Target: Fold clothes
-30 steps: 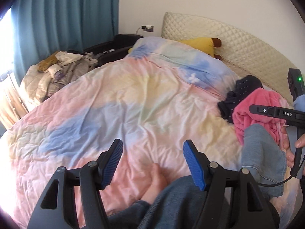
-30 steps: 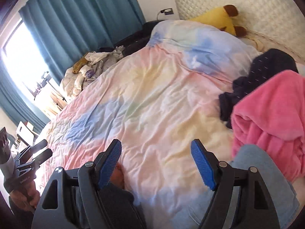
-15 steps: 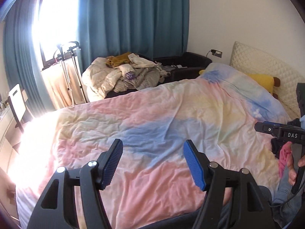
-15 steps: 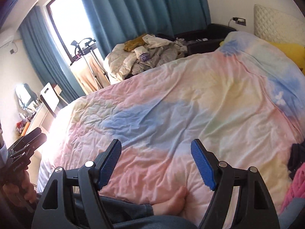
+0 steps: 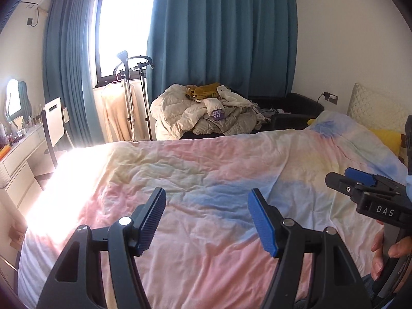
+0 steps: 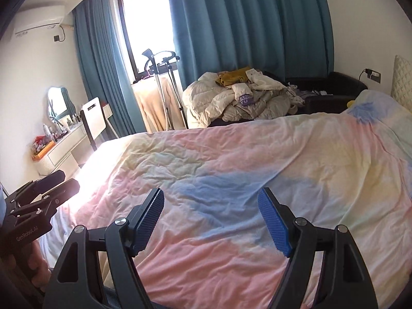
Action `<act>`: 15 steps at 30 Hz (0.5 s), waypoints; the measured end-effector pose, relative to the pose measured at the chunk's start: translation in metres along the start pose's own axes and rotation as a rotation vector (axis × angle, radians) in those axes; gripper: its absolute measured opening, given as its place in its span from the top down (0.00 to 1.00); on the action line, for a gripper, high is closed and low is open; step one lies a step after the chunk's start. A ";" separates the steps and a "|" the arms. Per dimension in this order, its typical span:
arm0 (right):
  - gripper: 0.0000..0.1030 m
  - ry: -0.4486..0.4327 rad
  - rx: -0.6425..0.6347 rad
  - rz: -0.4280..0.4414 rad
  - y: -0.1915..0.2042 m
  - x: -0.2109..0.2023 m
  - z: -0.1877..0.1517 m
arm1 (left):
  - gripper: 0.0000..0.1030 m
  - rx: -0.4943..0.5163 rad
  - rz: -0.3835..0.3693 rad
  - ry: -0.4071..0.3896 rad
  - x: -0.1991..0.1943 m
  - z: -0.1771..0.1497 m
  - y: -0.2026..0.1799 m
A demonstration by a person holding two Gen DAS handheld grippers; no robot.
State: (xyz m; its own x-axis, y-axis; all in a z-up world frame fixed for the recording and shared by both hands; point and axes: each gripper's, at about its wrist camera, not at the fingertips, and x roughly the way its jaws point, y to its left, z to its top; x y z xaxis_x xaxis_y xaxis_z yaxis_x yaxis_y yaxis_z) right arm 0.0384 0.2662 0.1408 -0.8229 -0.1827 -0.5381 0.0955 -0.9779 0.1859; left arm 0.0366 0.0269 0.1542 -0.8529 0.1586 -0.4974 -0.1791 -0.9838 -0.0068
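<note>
Beyond the far edge of the bed, on a dark sofa (image 5: 291,103) under the blue curtain (image 5: 219,38): heap of clothes (image 5: 206,113), pale jackets with a mustard piece on top. Lower part hidden behind the duvet (image 5: 206,170); single garments hard to tell apart. Yellow thing (image 5: 386,136) by the headboard (image 5: 373,108), cut off at the frame, too little showing to name. Near left corner of the bed washed out by sun glare.

Wide, bare stretch of rumpled duvet ahead of both tools. Chair (image 5: 54,123) and desk (image 5: 18,154) past the left edge of the bed, garment stand (image 5: 126,90) by the window.

Heap sprawling sideways along the far bed edge, long axis left to right; no garment's own direction readable.

Left gripper (image 5: 206,221) spread, nothing between its blue pads, above the duvet. Right gripper (image 6: 212,221) likewise spread and empty, held in a hand (image 5: 386,252) at the right.
</note>
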 end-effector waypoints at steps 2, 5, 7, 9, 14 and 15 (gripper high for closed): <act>0.26 -0.034 -0.006 0.007 0.002 0.001 -0.003 | 0.34 -0.002 0.030 -0.015 0.002 -0.005 0.004; 0.26 -0.073 -0.032 -0.001 0.006 0.005 -0.007 | 0.34 -0.009 0.056 -0.026 0.011 -0.012 0.009; 0.26 -0.098 -0.053 -0.018 0.007 0.008 -0.012 | 0.34 -0.028 0.064 -0.025 0.019 -0.018 0.013; 0.26 -0.119 -0.073 -0.034 0.010 0.012 -0.017 | 0.34 -0.043 0.070 -0.016 0.028 -0.022 0.017; 0.26 -0.145 -0.108 -0.062 0.014 0.029 -0.033 | 0.34 -0.038 0.114 -0.032 0.045 -0.035 0.021; 0.26 -0.153 -0.114 -0.067 0.014 0.032 -0.036 | 0.34 -0.043 0.121 -0.041 0.048 -0.038 0.022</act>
State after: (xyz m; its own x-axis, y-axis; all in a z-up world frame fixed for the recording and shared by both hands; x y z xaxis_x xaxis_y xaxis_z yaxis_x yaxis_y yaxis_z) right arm 0.0338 0.2425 0.0963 -0.9041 -0.1078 -0.4134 0.0935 -0.9941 0.0547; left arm 0.0107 0.0098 0.0974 -0.8863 0.0407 -0.4613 -0.0531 -0.9985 0.0139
